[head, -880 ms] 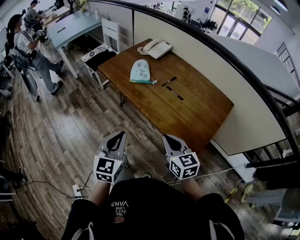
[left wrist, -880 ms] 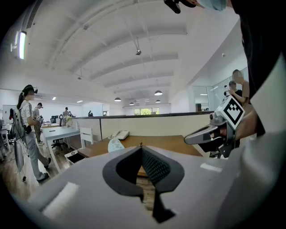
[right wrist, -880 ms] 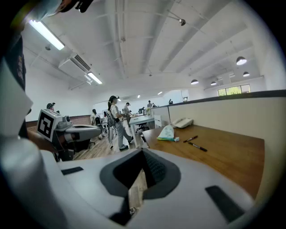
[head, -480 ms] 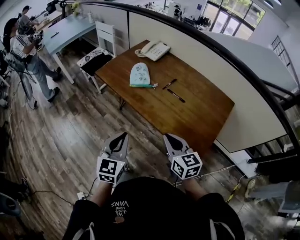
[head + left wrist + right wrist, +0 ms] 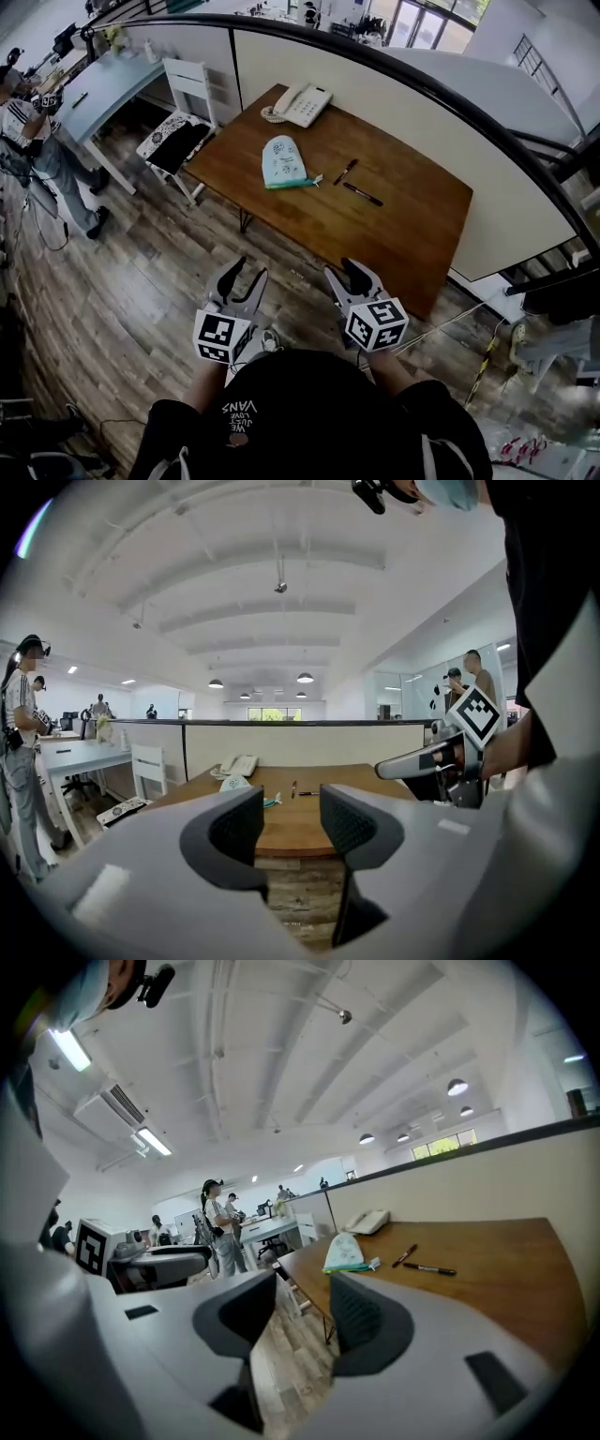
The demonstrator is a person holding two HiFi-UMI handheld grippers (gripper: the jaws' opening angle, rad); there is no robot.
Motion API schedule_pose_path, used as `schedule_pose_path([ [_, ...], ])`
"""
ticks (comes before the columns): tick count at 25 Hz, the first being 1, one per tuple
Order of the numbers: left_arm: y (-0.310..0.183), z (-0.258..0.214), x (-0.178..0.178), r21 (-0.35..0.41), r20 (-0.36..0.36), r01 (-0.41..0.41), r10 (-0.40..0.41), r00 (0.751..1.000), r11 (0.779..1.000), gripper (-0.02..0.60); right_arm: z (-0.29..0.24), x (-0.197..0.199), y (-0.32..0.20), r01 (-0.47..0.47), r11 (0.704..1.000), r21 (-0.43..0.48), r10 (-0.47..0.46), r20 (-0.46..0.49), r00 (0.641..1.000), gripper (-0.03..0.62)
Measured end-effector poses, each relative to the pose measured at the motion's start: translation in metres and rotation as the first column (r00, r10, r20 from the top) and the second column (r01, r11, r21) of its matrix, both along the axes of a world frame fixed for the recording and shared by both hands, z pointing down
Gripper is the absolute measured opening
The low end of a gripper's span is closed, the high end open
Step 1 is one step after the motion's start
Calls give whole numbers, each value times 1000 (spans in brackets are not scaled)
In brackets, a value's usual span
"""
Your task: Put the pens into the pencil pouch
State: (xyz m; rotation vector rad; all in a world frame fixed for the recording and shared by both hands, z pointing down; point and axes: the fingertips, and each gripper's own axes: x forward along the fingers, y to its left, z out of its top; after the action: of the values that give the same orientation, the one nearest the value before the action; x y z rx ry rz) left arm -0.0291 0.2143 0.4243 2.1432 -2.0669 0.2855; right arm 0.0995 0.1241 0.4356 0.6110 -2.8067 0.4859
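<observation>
A pale green pencil pouch (image 5: 284, 161) lies on the wooden table (image 5: 394, 234), well ahead of me. Two pens rest to its right: a dark red one (image 5: 346, 172) and a black one (image 5: 362, 194). My left gripper (image 5: 246, 277) and right gripper (image 5: 349, 274) hang side by side over the floor, short of the table's near edge. Both stand open with nothing between the jaws. The left gripper view shows the pouch (image 5: 234, 783) and pens (image 5: 294, 788) far beyond its open jaws. The right gripper view shows the pouch (image 5: 344, 1252) and pens (image 5: 405, 1255) likewise.
A white desk phone (image 5: 299, 104) sits at the table's far corner. A partition wall (image 5: 422, 112) runs behind the table. A white chair (image 5: 173, 131) and a light blue desk (image 5: 94, 89) stand to the left, where a person (image 5: 28, 131) stands. Cables lie on the wood floor.
The table has shifted slightly in the head view as I came a little nearer. Both grippers stay low in front of my body, open and empty.
</observation>
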Motion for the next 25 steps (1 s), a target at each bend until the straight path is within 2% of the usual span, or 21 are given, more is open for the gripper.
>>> schedule_pose_path([
  [8, -2, 10, -58, -37, 19, -120, 120, 993, 992, 172, 7, -36, 8, -157, 987, -34, 157, 6, 988, 146],
  [15, -16, 20, -65, -45, -9, -176, 175, 984, 983, 172, 18, -35, 1, -225, 973, -58, 222, -46, 974, 146],
  [25, -48, 38, -86, -84, -29, -145, 144, 989, 986, 172, 30, -53, -41, -225, 972, -74, 220, -69, 973, 146],
])
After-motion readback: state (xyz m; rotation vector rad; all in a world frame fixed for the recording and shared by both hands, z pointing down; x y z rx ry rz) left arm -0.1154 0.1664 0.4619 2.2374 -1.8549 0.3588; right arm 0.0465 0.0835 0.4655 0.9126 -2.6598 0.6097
